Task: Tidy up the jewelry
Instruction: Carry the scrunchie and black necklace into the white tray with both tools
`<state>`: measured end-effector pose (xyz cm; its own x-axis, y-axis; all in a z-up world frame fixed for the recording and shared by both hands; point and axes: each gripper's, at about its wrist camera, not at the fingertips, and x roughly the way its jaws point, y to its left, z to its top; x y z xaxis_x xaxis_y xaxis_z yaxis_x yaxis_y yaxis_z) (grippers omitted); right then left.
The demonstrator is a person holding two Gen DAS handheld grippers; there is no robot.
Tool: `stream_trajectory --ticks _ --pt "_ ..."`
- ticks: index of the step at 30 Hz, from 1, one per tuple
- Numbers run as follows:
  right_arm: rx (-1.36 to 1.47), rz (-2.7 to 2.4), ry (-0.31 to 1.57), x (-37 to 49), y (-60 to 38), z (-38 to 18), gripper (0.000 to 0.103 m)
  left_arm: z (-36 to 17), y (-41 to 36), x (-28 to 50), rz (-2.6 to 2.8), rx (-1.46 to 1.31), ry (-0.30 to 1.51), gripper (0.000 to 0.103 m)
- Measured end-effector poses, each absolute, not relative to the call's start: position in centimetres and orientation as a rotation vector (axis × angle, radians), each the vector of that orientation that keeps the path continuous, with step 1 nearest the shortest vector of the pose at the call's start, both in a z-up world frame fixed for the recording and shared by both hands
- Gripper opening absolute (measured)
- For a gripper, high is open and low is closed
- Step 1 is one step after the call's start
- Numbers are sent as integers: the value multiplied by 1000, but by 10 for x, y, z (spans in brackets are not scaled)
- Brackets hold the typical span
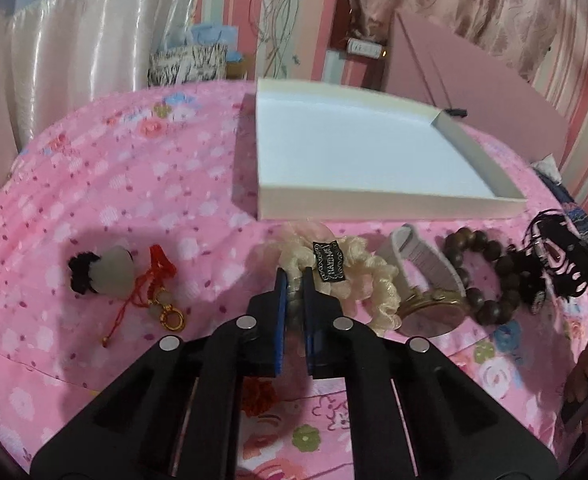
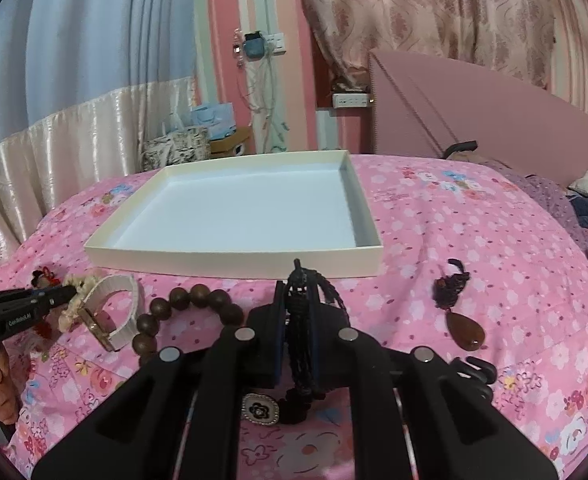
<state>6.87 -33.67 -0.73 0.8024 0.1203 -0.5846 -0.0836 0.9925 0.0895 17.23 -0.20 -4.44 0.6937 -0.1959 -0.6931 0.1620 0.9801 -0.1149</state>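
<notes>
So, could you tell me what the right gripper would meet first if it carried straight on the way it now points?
Probably the near wall of the white box. The right gripper, shut on a black cord ornament, points slightly downward across the pink bedspread toward it; depth is hard to judge here.

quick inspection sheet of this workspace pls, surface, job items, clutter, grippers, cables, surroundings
surface: pink floral bedspread, soft and uneven
job's things: white shallow box, nothing in it; wooden bead bracelet, watch with white strap, red cord charm, white pompom with black trim and brown teardrop pendant lie on the bedspread in front of the box
clutter: nothing seen on the bedspread
grippers: left gripper shut on cream scrunchie; right gripper shut on black cord necklace, its oval flower charm hanging below
cables: wires dangle from wall socket
surroundings: curtains, pink headboard, bags by the wall
</notes>
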Motion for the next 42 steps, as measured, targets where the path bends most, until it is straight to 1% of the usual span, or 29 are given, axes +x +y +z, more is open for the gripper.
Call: stream_trajectory --ticks 6,11,16,24,28,37,42 --pt "79 158 572 64 -345 23 10 -6 -10 160 -245 -25 690 5" --pt "106 184 544 72 -355 41 10 27 -18 165 -271 -17 623 5" --pt "68 148 544 93 -358 48 10 40 -26 185 -258 -11 600 5" --pt "-18 106 585 147 -347 55 10 21 -38 238 -237 -42 693 5" --pt "-77 109 627 171 -331 48 10 4 -40 254 -228 -55 751 5" --pt "-77 120 791 203 -316 0 9 -37 -38 275 -205 -74 890 5" --pt "-63 105 881 206 -316 -22 10 -44 -21 279 -135 -77 899 6"
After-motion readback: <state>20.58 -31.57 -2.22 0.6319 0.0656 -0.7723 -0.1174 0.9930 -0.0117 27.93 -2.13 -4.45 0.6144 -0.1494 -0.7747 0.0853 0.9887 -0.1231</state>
